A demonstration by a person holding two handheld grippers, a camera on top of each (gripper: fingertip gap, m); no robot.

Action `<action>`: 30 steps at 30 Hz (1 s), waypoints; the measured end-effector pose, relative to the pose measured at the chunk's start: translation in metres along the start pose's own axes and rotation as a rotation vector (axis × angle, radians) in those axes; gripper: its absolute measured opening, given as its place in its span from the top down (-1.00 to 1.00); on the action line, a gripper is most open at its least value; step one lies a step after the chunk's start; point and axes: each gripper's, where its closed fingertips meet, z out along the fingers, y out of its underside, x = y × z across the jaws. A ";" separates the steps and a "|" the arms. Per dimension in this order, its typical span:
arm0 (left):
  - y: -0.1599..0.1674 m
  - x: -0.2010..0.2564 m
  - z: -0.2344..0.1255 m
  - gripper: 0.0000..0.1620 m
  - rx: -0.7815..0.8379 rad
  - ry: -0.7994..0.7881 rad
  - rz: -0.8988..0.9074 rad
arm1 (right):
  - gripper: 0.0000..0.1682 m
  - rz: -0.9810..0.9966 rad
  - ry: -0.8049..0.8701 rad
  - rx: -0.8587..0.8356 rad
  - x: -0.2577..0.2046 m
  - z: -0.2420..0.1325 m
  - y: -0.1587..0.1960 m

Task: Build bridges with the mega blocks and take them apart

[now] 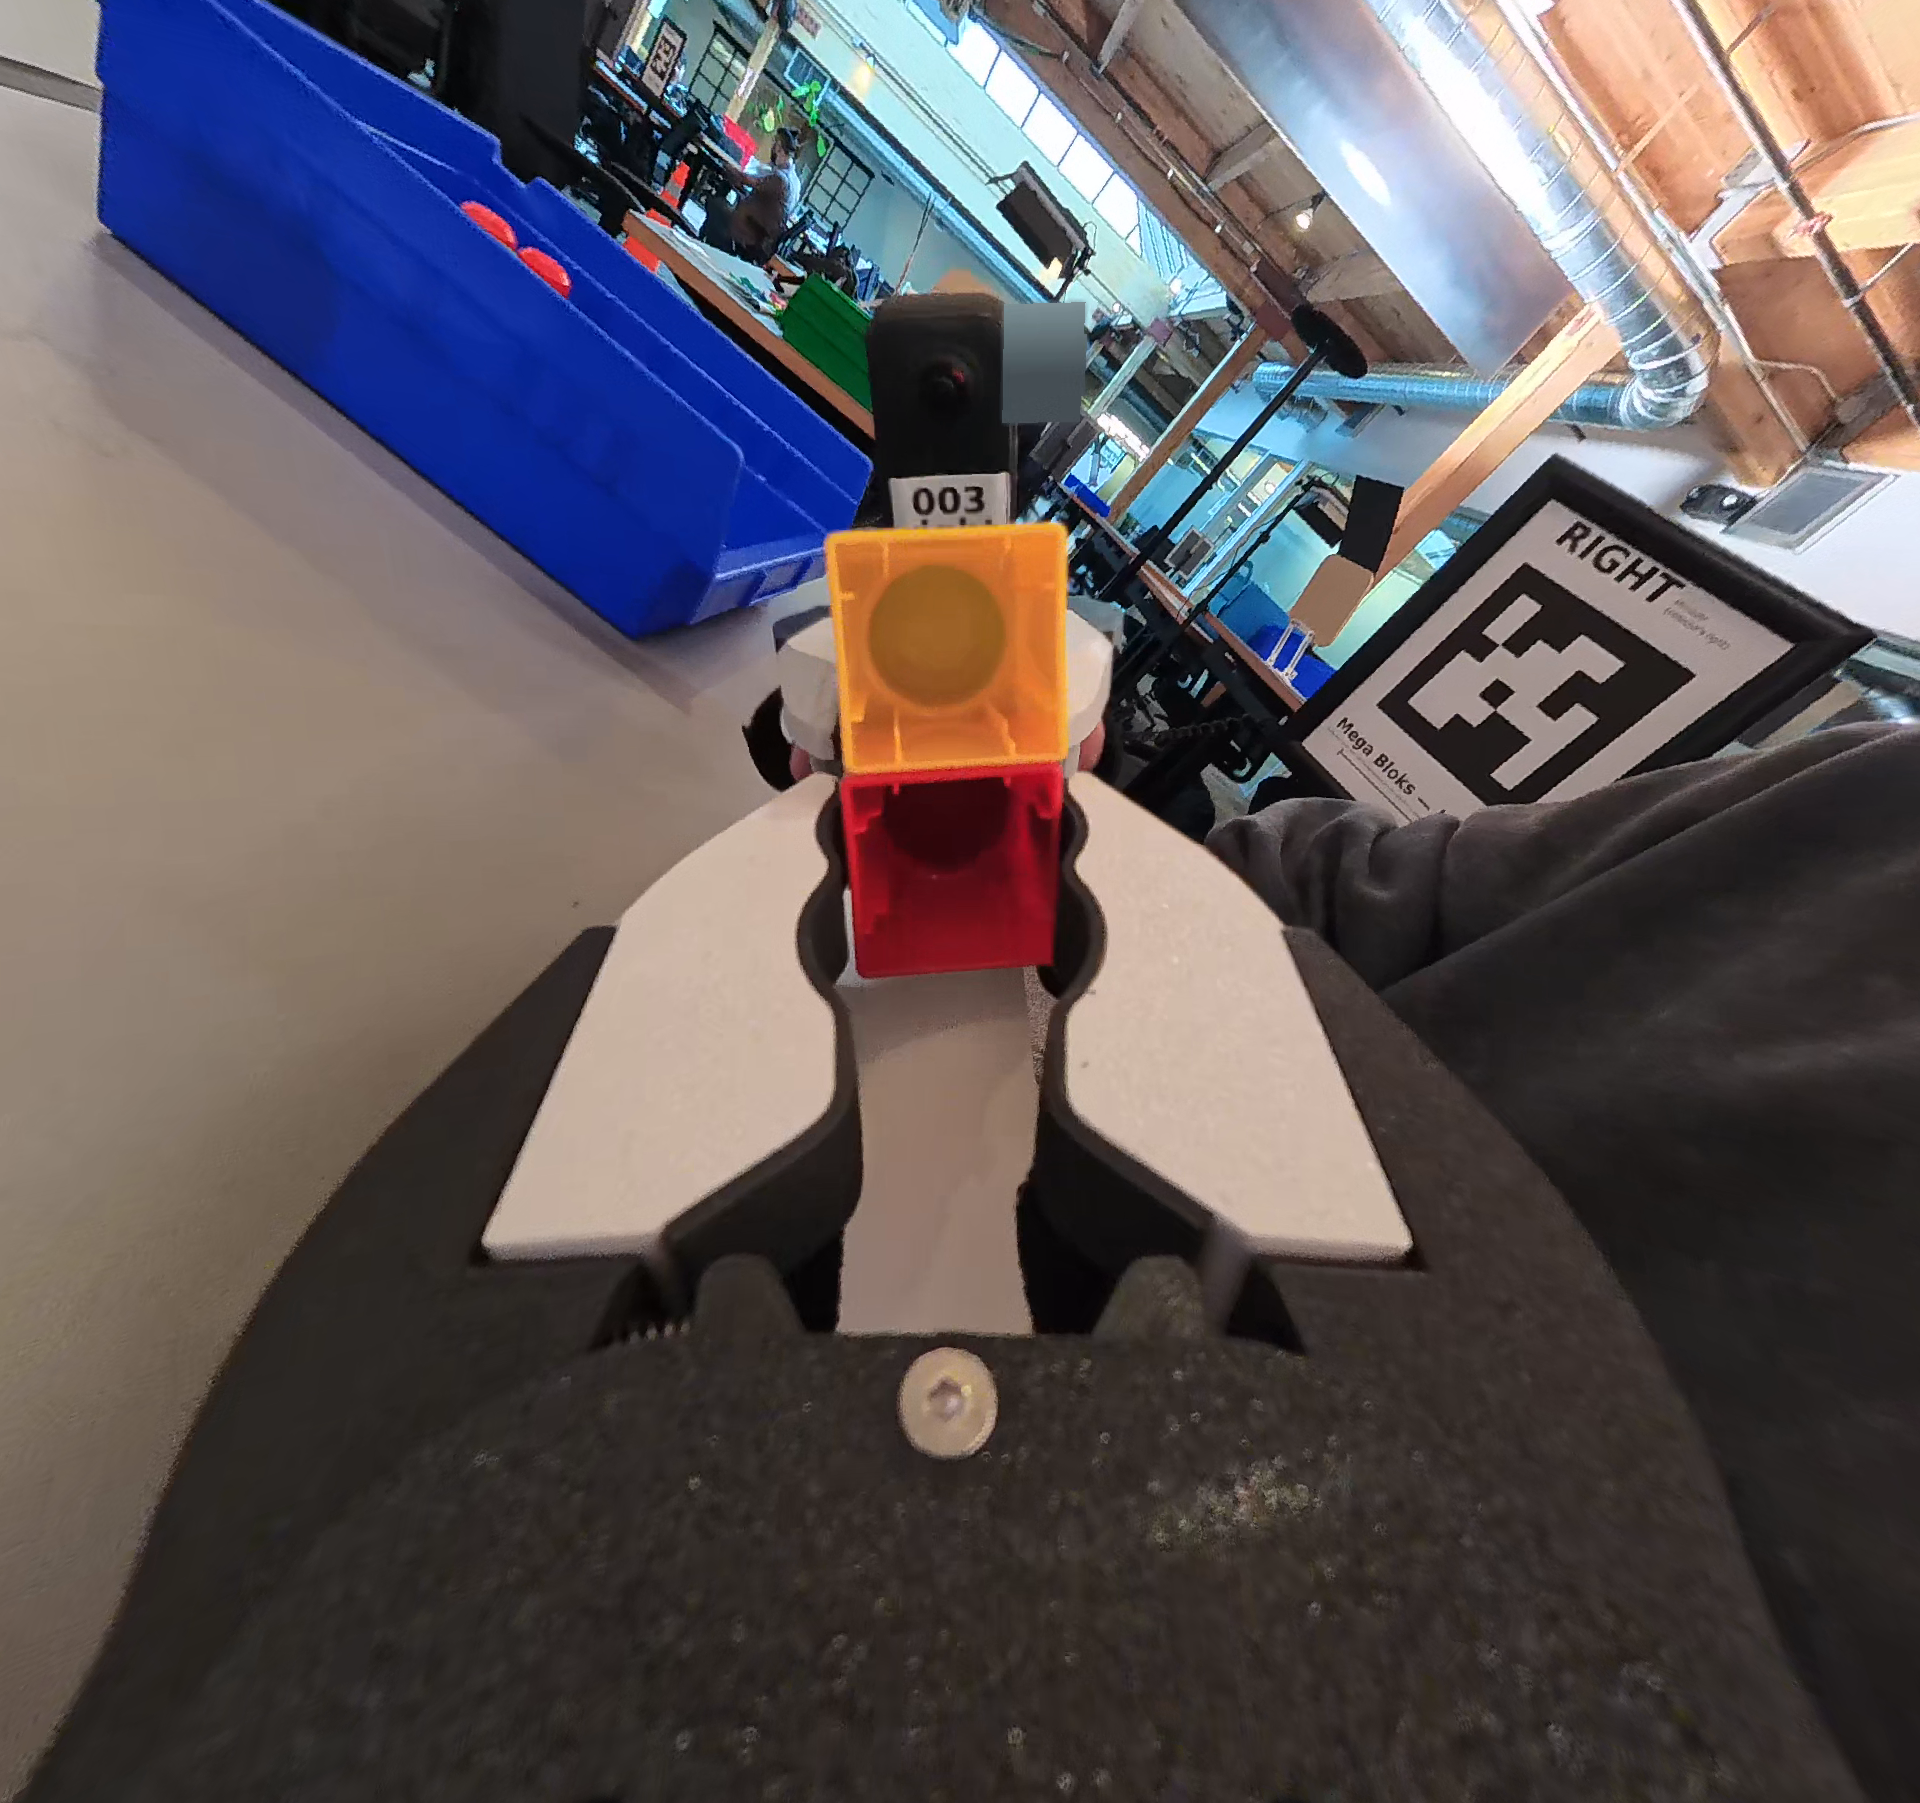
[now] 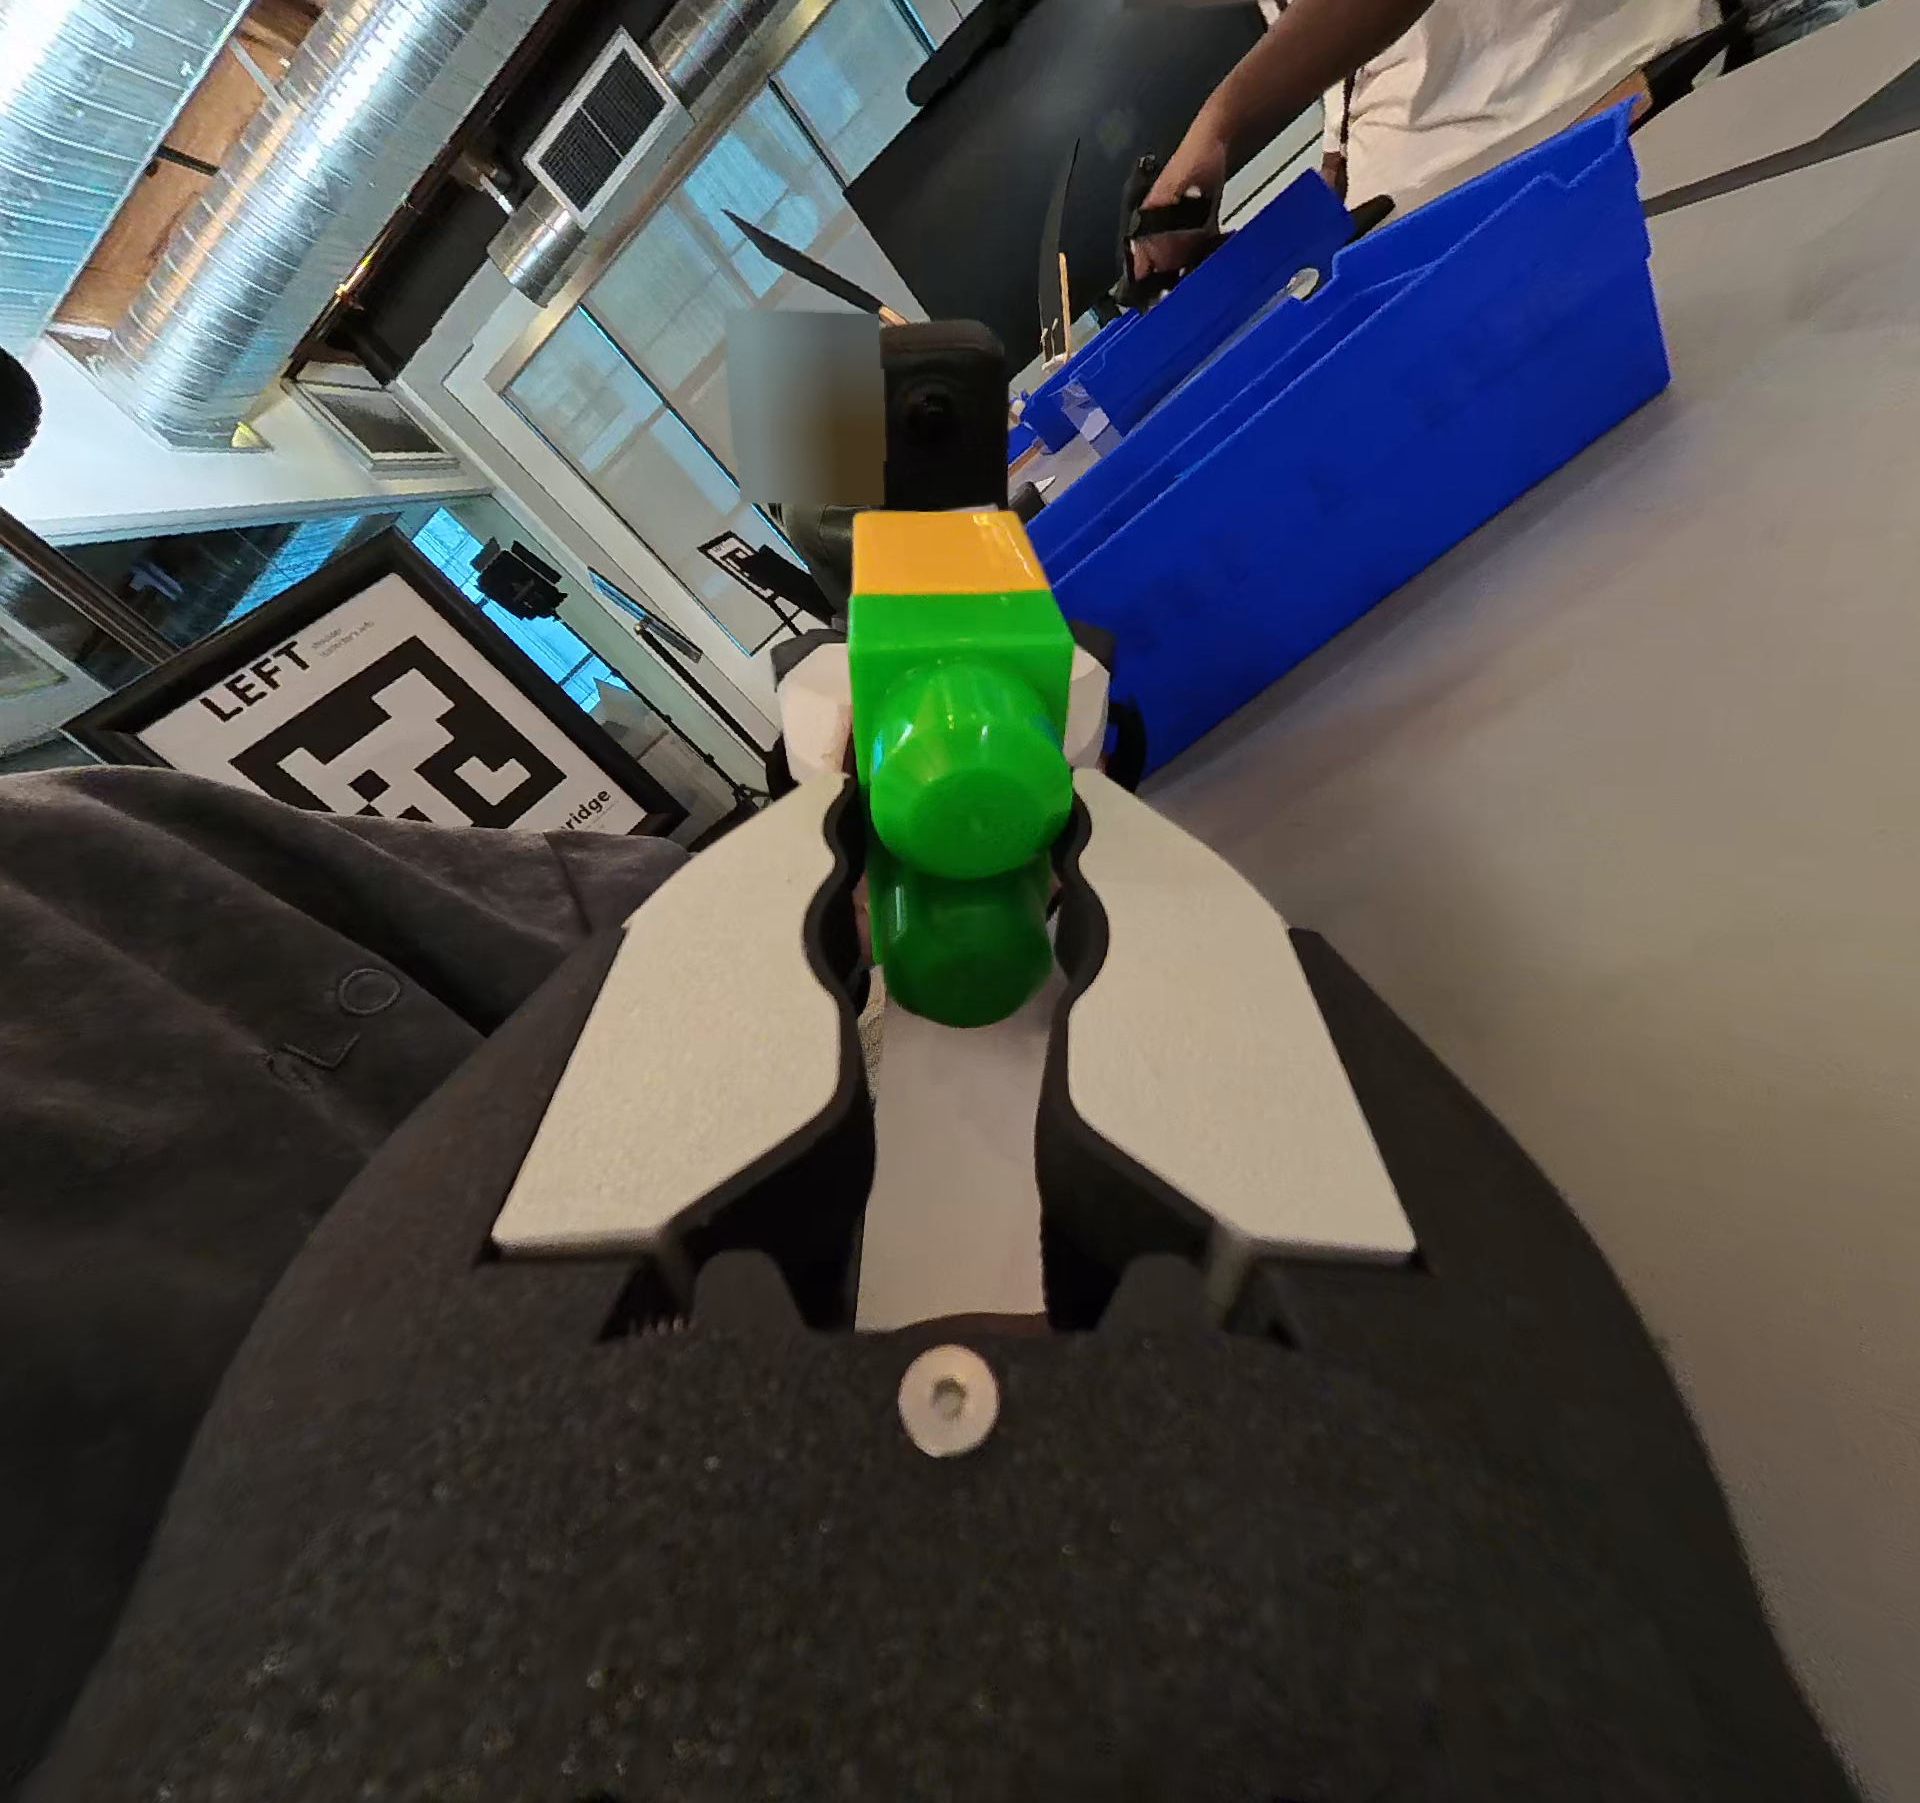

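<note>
Left tool [image 1: 951,880]: clenched on a red block [image 1: 951,886], which sits between the two fingers with its hollow underside turned toward the camera. A yellow block [image 1: 948,647] lies directly against the red one on its far side, also hollow side to the camera, and projects beyond the fingertips. Both blocks are held in the air above the desk [image 1: 260,818], not resting on it.

Right tool [image 2: 961,880]: clenched on a green block [image 2: 961,704], gripped at its sides, its two round studs pointing back toward the camera. A yellow block [image 2: 940,558] shows just beyond the green one, touching it. Whether the yellow block in each view is the same piece cannot be told for certain.

The two tools face each other. In the left wrist view the opposing tool's camera [image 1: 935,382] and white fingertips show immediately behind the blocks; the right wrist view shows the same arrangement in reverse.

Surroundings: a blue bin [image 1: 416,319] stands on the desk, far left in the left wrist view, with two red studs [image 1: 520,247] visible over its rim. In the right wrist view the blue bin [image 2: 1403,423] lies at far right. A framed marker board [image 1: 1558,673] stands right of the blocks in the left view; another framed board [image 2: 384,725] stands left in the right view. Dark grey cloth [image 1: 1610,1026] fills the near side of both views. A person in a white shirt [image 2: 1507,18] stands beyond the bin.
</note>
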 end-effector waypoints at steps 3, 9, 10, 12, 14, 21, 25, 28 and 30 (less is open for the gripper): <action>0.002 -0.002 0.000 0.56 -0.011 -0.005 -0.008 | 0.59 -0.015 0.016 -0.022 0.002 0.000 0.002; -0.006 -0.004 -0.007 0.42 0.000 -0.025 -0.002 | 0.59 -0.142 0.096 -0.142 0.002 0.003 0.013; -0.006 -0.004 -0.008 0.48 0.002 -0.022 0.007 | 0.59 -0.142 0.097 -0.156 0.001 0.004 0.015; -0.004 -0.003 -0.006 0.55 0.000 -0.018 0.020 | 0.59 -0.144 0.106 -0.182 0.003 0.006 0.020; -0.004 -0.003 -0.005 0.56 0.000 -0.023 0.030 | 0.59 -0.127 0.097 -0.178 0.003 0.006 0.020; -0.005 -0.005 -0.005 0.56 0.011 -0.021 0.013 | 0.59 -0.110 0.100 -0.170 0.005 0.007 0.018; -0.015 -0.004 -0.011 0.18 0.052 -0.053 0.023 | 0.59 -0.147 0.172 -0.158 0.007 -0.003 0.004; -0.031 -0.003 -0.026 0.17 0.123 -0.140 0.098 | 0.59 -0.213 0.339 -0.111 0.010 -0.035 -0.033; -0.039 -0.011 -0.033 0.14 0.158 -0.259 0.174 | 0.59 -0.260 0.486 -0.074 0.009 -0.071 -0.068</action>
